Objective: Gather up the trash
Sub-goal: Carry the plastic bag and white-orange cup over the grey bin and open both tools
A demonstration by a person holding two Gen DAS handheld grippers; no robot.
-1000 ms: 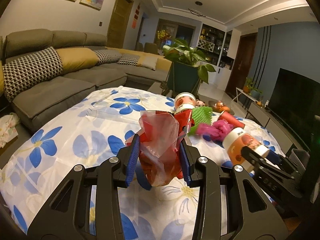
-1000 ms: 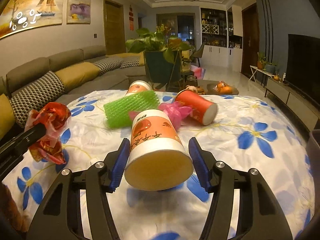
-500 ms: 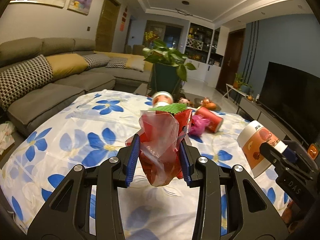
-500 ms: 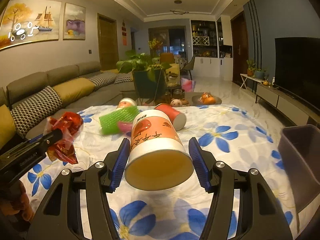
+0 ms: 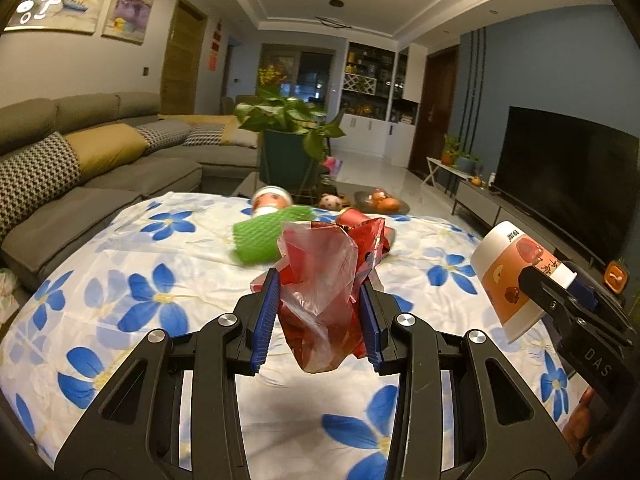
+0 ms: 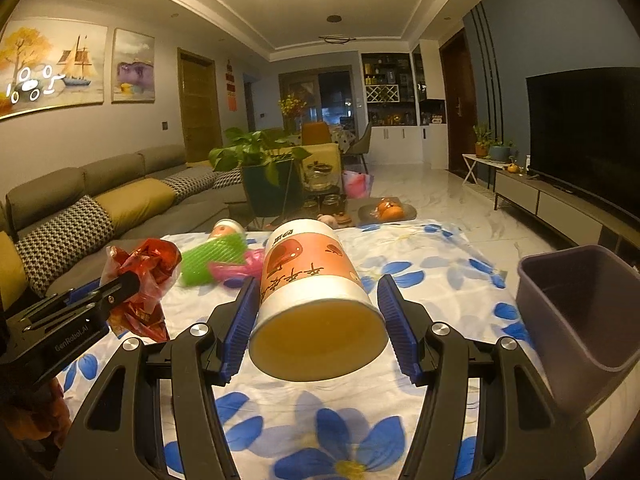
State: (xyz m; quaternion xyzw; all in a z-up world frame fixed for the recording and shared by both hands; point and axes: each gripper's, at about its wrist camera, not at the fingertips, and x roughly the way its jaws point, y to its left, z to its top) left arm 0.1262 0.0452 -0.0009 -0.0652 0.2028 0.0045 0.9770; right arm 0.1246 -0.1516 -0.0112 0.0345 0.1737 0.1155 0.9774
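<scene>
Above flowered tablecloth (image 5: 120,264): our left gripper (image 5: 318,316) pinches soft, crinkly red wrapper (image 5: 320,280), our right gripper (image 6: 316,308) clamps light paper cup (image 6: 312,280) mid-wall; squeeze gently, purple bin (image 6: 580,320) near right

"genrobot.ai" is printed on the left hand-held gripper (image 6: 120,292); "das" on the right hand-held gripper (image 5: 560,300).

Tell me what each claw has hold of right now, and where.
Left claw pinches the crumpled red plastic bag around its middle. Right claw clamps the orange-and-white paper cup by its sides.
</scene>
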